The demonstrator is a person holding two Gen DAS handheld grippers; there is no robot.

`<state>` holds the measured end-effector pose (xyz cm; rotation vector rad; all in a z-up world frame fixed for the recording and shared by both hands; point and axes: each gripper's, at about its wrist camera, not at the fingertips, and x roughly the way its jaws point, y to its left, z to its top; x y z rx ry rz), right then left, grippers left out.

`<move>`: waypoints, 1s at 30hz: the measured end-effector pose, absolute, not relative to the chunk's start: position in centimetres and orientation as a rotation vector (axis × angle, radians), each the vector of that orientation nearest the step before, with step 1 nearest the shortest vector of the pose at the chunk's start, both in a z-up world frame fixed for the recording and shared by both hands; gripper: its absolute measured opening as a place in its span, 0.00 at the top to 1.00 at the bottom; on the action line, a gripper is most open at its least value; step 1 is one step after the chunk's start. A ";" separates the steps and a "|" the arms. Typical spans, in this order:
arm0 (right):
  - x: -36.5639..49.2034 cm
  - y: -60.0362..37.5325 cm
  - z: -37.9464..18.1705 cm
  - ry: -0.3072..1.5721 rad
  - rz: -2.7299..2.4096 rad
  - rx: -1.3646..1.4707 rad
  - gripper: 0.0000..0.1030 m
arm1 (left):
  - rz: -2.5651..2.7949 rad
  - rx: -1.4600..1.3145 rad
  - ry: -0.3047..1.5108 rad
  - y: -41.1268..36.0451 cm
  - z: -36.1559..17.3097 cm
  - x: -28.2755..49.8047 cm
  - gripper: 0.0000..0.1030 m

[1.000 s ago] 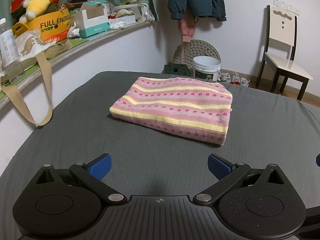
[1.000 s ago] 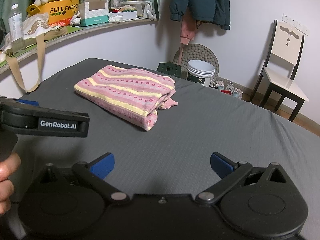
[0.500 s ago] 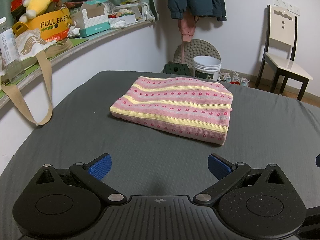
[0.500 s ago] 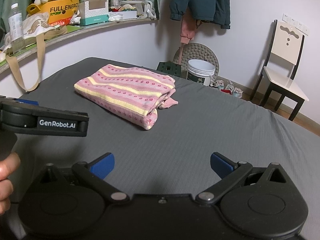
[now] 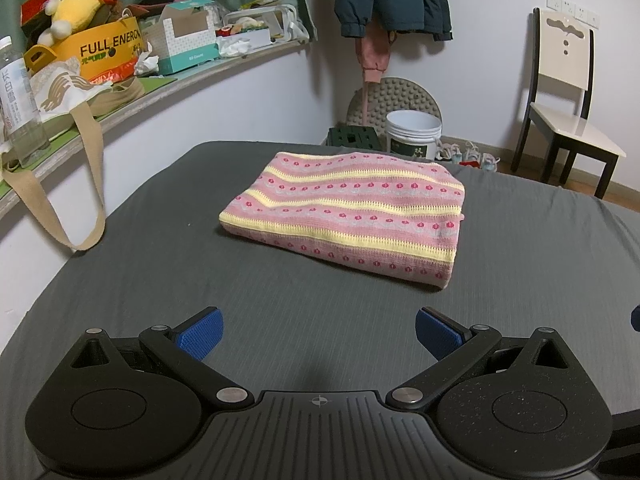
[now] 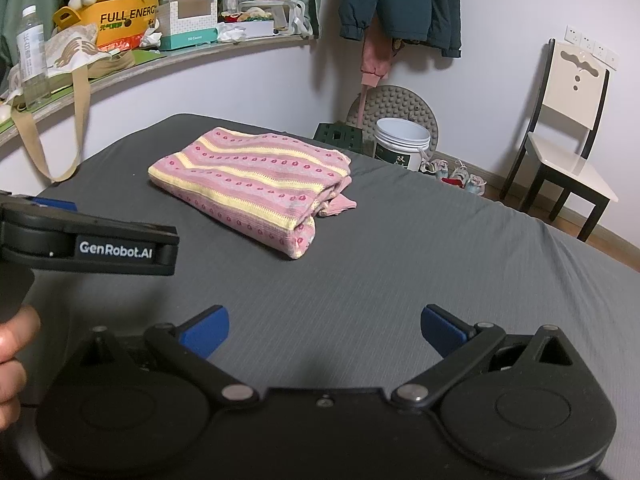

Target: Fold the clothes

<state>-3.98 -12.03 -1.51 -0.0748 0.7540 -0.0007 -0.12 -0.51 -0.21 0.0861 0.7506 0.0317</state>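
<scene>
On ribbed grey bedding (image 5: 168,264), folded knitted striped sweater (image 5: 352,216) lies rectangular

Both wrist views low, forward, sharing sweater (image 5: 344,216).

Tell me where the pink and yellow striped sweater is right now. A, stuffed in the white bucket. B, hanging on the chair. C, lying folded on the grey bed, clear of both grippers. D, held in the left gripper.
C: the sweater lies folded on the grey bed, ahead of the open, empty left gripper and right gripper.
</scene>
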 end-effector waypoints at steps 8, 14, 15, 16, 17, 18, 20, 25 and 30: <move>-4.3 -12.2 -0.2 0.732 0.024 -0.053 0.00 | 0.077 0.130 0.707 -1.0 2.0 -1.8 0.00; -5.2 -12.8 1.3 0.696 0.084 -0.021 0.00 | 0.131 0.086 0.675 -1.1 5.6 -3.8 0.00; -5.4 -12.9 1.5 0.687 0.089 -0.021 0.00 | 0.137 0.080 0.660 -1.2 6.5 -4.3 0.00; -5.7 -13.1 1.8 0.675 0.092 -0.022 0.00 | 0.139 0.070 0.641 -1.4 7.5 -5.0 0.00; -5.9 -13.3 2.0 0.664 0.095 -0.022 0.00 | 0.141 0.060 0.623 -1.5 8.5 -5.7 0.00; -6.2 -13.7 2.3 0.644 0.089 -0.019 0.00 | 0.142 0.042 0.600 -1.5 9.6 -6.6 0.00; -6.9 -14.4 2.9 0.602 0.075 -0.012 0.00 | 0.135 -0.011 0.545 -1.4 12.2 -8.7 0.00; -8.1 -16.9 3.9 0.525 0.078 0.049 0.00 | 0.045 -0.183 0.427 -0.1 18.8 -15.2 0.00; -9.5 -18.9 3.9 0.439 0.108 0.141 0.00 | -0.093 -0.501 0.297 4.3 21.2 -22.4 0.00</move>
